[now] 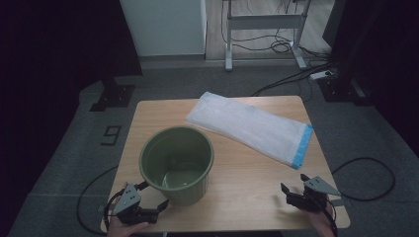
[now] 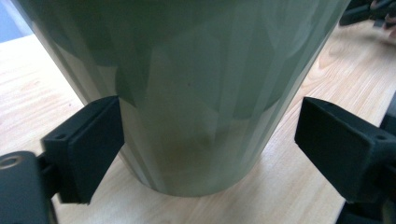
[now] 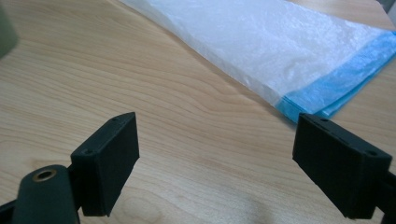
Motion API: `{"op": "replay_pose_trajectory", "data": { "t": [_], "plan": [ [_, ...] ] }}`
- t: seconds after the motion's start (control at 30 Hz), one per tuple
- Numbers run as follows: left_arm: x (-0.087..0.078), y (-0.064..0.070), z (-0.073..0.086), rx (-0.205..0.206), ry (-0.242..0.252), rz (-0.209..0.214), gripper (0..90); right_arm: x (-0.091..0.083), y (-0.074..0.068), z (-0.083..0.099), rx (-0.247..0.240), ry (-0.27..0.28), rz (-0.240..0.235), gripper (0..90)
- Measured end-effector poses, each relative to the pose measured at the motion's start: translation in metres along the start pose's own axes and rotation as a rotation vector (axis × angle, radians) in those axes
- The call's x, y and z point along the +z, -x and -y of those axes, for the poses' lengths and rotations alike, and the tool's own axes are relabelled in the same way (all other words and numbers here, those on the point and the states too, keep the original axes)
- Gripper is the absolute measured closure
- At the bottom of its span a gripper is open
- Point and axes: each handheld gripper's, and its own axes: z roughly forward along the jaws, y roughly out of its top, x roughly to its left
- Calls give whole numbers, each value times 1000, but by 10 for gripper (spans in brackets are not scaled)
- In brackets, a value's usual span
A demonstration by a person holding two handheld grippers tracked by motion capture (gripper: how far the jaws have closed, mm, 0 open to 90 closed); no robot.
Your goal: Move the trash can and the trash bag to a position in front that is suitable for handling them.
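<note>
A smooth green plastic bucket (image 1: 177, 164), round and tapering toward its base, stands upright and open-topped near the front left of the pale wood-grain bench (image 1: 247, 173). The left gripper (image 1: 150, 196) has its 2 fingers (image 2: 93, 144) spread either side of the bucket's base, not touching it. The right gripper (image 1: 291, 190) hovers with fingers spread over bare wood, near a flat crinkly white plastic bag (image 1: 247, 126) whose long axis runs diagonally, blue hem toward the right.

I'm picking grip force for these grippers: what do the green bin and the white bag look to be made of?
The green bin looks like moulded plastic with a smooth, semi-gloss finish: its wall shows soft reflections in the left gripper view. The white bag seems to be thin, crinkly plastic film, slightly translucent with fine wrinkles and a blue band at one end. Both are judged by look alone.
</note>
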Motion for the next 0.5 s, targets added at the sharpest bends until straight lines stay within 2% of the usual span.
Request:
{"op": "replay_pose_trajectory", "data": {
  "t": [0.13,0.4,0.5],
  "plan": [
    [11,0,-4,0,18,41,122,-2,-1,0,-8,12,-8,140],
    [38,6,-16,20,-6,76,135,-4,-1,0,-3,19,2,141],
    [47,7,-21,14,-2,100,137,-5,-1,1,-4,22,2,142]
  ]
}}
